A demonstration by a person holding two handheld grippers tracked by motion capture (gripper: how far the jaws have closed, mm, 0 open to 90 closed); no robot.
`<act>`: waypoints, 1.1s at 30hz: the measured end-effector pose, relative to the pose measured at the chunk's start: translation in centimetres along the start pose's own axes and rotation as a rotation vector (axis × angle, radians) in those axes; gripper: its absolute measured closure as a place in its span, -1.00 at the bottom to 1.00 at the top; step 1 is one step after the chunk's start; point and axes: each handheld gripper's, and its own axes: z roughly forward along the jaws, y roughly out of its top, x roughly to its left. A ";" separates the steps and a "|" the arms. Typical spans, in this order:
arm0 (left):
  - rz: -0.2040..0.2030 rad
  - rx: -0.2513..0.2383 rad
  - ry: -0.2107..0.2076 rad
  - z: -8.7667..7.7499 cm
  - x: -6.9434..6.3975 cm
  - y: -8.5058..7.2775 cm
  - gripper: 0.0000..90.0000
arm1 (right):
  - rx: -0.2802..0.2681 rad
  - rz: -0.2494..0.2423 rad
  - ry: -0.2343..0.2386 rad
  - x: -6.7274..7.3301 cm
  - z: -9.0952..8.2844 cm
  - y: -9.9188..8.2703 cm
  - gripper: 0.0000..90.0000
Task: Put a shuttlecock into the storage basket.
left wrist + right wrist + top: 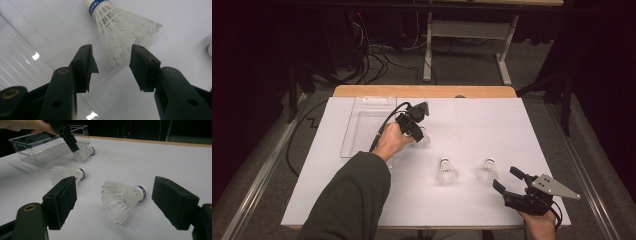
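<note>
Nothing appears collected yet: the clear plastic tray (pixel 362 131) looks empty, all three shuttlecocks lie on the desk (pixel 492 120), the left gripper (pixel 112 56) is open around the far shuttlecock (pixel 120 30), and the right gripper (pixel 112 200) waits open.

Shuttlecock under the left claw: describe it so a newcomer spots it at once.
Start at the clear plastic tray at the far left of the white table. Just right of the tray lies a white shuttlecock, with the left claw open right over its feathers. The two other shuttlecocks lie nearer the person, with nothing over them.
</note>
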 end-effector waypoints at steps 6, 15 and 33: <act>0.004 0.007 -0.003 0.2 0.0 0.1 0.31 | 0.001 0.000 0.002 0.0 0.0 0.0 -0.54; 0.000 0.011 0.011 0.4 0.0 0.2 0.47 | -0.002 -0.004 0.015 0.1 0.0 0.0 -0.53; -0.008 0.026 0.019 0.8 0.2 0.2 0.74 | 0.003 -0.010 0.027 0.1 0.1 0.0 -0.53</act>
